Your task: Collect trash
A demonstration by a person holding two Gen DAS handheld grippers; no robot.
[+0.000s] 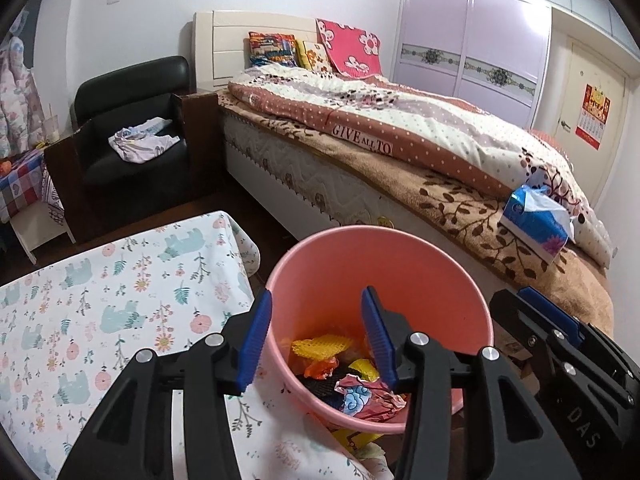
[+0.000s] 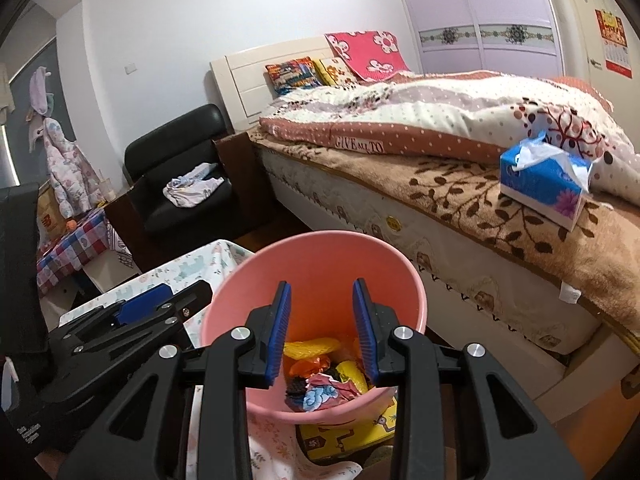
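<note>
A pink bucket (image 1: 400, 264) (image 2: 320, 264) stands beside the cloth-covered table and holds trash: yellow foam netting (image 1: 320, 346) (image 2: 310, 347), an orange wrapper (image 1: 320, 369) and crumpled pink and blue paper (image 1: 366, 398) (image 2: 326, 394). My left gripper (image 1: 316, 336) hovers above the bucket's near rim, open, with nothing between its blue pads. My right gripper (image 2: 322, 328) hangs over the bucket too, its jaws apart and holding nothing. In the left wrist view the right gripper (image 1: 560, 328) shows at the right edge. The left gripper (image 2: 152, 300) appears at the left of the right wrist view.
A table with a floral animal-print cloth (image 1: 100, 300) lies to the left. A bed (image 1: 400, 152) with a blue tissue pack (image 1: 536, 224) (image 2: 548, 184) runs behind the bucket. A black armchair (image 1: 132, 120) with a cloth stands at the back left. Yellow printed paper (image 2: 344, 432) lies under the bucket.
</note>
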